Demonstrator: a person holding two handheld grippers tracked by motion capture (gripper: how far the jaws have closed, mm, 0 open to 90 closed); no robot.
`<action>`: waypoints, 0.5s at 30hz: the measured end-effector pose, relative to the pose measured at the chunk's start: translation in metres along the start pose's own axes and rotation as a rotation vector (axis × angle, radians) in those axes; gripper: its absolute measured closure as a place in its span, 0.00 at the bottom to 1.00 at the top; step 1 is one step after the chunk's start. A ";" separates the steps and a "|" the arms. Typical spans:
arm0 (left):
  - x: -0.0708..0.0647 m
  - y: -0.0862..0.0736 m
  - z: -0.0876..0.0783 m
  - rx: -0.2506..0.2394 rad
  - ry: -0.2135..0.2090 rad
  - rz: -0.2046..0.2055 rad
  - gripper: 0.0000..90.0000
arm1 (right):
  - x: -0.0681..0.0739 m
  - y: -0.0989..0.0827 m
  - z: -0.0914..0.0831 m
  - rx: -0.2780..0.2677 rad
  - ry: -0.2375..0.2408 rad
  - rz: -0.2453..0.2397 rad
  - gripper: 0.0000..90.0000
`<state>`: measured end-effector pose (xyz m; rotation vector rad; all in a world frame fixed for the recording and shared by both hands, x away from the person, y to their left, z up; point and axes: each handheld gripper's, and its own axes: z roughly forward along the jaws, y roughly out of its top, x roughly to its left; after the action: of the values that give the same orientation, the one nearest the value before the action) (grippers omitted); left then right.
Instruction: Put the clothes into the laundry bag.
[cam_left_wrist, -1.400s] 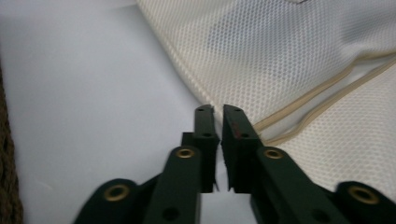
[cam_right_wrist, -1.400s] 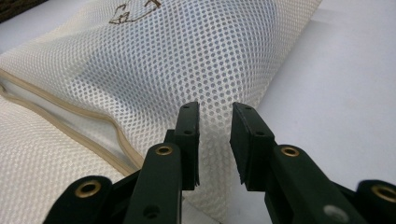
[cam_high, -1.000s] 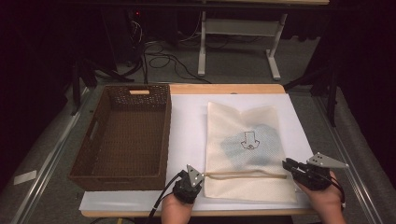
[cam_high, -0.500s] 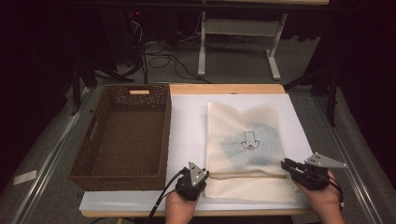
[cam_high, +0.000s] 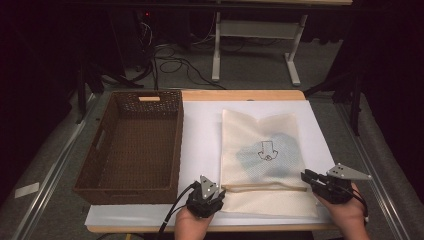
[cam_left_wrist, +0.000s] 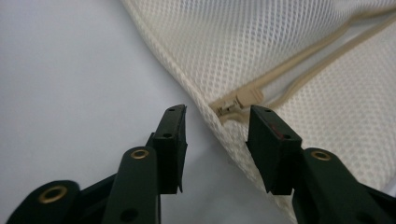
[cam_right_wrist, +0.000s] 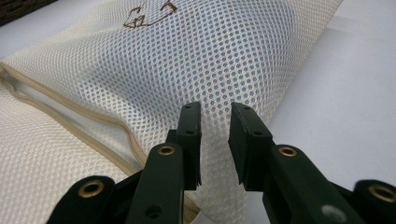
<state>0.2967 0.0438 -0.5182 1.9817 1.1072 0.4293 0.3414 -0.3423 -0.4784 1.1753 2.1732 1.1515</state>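
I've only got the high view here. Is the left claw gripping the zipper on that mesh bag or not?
Observer: No. The left claw is open. Its jaws have just been opening, and the zipper pull lies at the gap between their tips with neither pad pressing on it.
Operator: And the right claw, is it only resting there?
Observer: No, the right claw is shut on a raised fold of the mesh bag, beside the far end of the zipper.
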 end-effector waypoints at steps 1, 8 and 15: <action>-0.001 0.000 0.002 0.011 0.000 0.008 0.61 | 0.000 0.000 0.000 -0.002 -0.001 -0.003 0.83; -0.001 -0.002 0.008 0.025 -0.013 -0.020 0.65 | 0.003 0.001 0.000 -0.001 0.005 -0.002 0.83; -0.003 -0.002 0.009 0.022 -0.021 -0.026 0.82 | 0.013 0.004 -0.001 -0.015 0.024 -0.026 0.83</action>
<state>0.2990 0.0374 -0.5250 1.9841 1.1278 0.3832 0.3360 -0.3310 -0.4744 1.1285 2.1872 1.1752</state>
